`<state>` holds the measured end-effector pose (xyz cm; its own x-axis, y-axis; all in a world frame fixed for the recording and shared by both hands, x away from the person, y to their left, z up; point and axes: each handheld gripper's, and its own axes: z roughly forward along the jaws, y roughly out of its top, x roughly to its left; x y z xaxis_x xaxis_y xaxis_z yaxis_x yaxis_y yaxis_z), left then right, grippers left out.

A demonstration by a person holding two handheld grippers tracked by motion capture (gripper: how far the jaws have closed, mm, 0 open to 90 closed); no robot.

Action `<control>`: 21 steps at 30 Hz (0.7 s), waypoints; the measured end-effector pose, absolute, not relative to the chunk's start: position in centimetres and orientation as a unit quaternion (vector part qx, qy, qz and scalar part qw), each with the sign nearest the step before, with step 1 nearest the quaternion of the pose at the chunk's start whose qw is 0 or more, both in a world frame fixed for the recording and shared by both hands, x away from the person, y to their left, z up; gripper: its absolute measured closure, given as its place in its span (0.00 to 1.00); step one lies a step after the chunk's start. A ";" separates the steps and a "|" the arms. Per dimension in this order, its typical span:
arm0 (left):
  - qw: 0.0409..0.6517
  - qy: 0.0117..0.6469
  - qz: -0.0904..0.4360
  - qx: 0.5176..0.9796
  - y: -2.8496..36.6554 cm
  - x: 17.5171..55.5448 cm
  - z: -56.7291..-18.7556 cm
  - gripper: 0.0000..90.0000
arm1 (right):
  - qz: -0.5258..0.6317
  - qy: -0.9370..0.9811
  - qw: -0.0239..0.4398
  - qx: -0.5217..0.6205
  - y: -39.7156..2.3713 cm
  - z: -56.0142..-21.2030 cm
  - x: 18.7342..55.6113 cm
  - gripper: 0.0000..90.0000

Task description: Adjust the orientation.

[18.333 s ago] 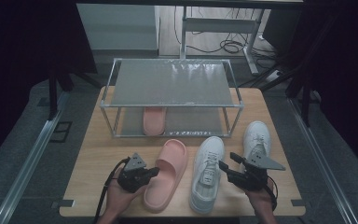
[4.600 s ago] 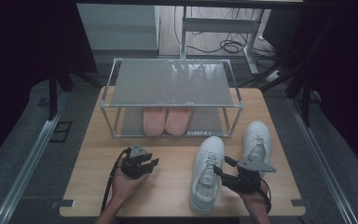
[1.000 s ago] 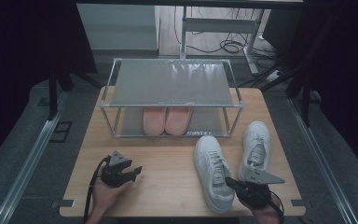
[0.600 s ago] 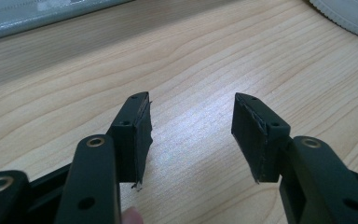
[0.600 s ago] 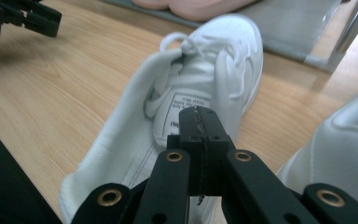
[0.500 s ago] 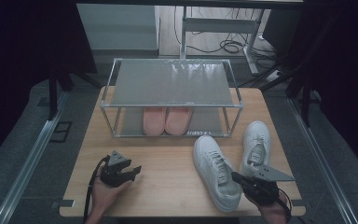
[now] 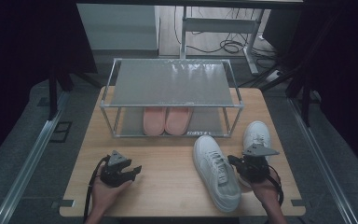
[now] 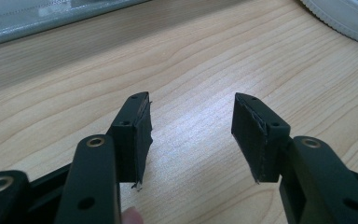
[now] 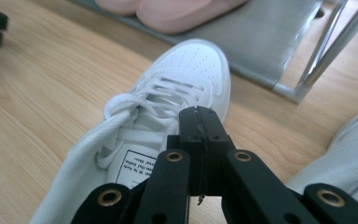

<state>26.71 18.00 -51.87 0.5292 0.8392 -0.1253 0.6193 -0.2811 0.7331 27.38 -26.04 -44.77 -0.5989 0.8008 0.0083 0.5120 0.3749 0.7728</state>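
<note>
The near white sneaker [image 7: 216,171] has swung since a second ago: its toe now aims up at the rack [image 7: 170,82] from the right half of the worktop [image 7: 168,177], so by my read it's being lined up to join the pink slippers [image 7: 166,120] on the lower shelf. The right tool [image 7: 235,161] is at its collar with jaws together, though whether they pinch fabric I can't tell, while the left tool [image 7: 135,170] sits idle, jaws apart and empty. There's a printed label [image 9: 133,169] inside the sneaker, too small to read.
</note>
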 end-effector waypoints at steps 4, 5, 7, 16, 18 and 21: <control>0.383 0.462 0.145 0.786 18.1 26.7 -51.8 0.54 | 0.364 0.810 0.187 0.420 -25.7 -45.1 28.1 1.00; 0.383 0.462 0.145 0.786 18.1 26.7 -51.8 0.54 | 0.359 0.811 0.186 0.424 -25.7 -45.2 28.3 1.00; 0.383 0.462 0.145 0.787 18.1 26.7 -51.8 0.54 | 0.357 0.811 0.185 0.426 -25.7 -45.3 28.4 1.00; 0.382 0.462 0.146 0.787 18.1 26.7 -51.8 0.54 | 0.337 0.820 0.178 0.427 -25.3 -46.0 28.8 1.00; 0.382 0.462 0.145 0.787 18.0 26.7 -51.8 0.54 | 0.335 0.822 0.180 0.424 -25.0 -46.0 28.7 1.00; 0.381 0.462 0.146 0.787 18.0 26.7 -51.8 0.54 | 0.334 0.823 0.180 0.422 -24.7 -46.0 28.8 1.00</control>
